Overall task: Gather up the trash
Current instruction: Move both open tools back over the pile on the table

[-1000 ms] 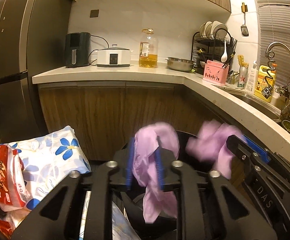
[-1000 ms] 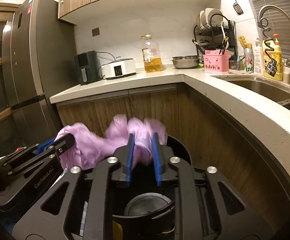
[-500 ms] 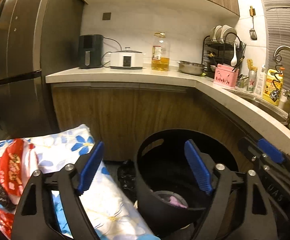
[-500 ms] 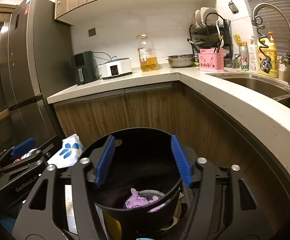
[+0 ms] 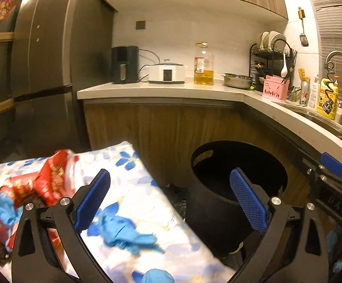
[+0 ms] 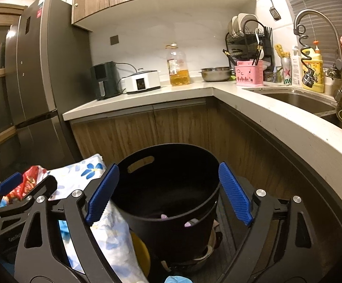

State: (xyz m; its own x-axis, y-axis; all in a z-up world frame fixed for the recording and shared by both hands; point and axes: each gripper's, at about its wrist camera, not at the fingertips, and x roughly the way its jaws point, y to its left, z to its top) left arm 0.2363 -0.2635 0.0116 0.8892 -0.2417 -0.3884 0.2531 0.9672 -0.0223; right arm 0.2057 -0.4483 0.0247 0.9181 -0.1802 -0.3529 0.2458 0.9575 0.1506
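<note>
My left gripper (image 5: 171, 202) is opening, nothing between its jaws. The blue glove (image 5: 126, 233) lies on the flowered cloth (image 5: 147, 188) just below-left of it, nearer than my right gripper (image 6: 168, 193), also opening and empty, above the black bin (image 6: 171, 188).

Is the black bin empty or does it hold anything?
Not empty: the black bin stands upright and open-topped, and small bits of purple material show low inside. How much lies below cannot be told.

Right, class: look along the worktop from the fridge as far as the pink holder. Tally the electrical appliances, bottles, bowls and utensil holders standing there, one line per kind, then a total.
Electrical appliances: 2 (black boxy air fryer, white lidded cooker)
Bottles: 1 (clear plastic oil bottle)
Bowls: 1 (wide steel bowl)
Utensil holders: 1 (pink plastic utensil holder)
Total: 5
</note>
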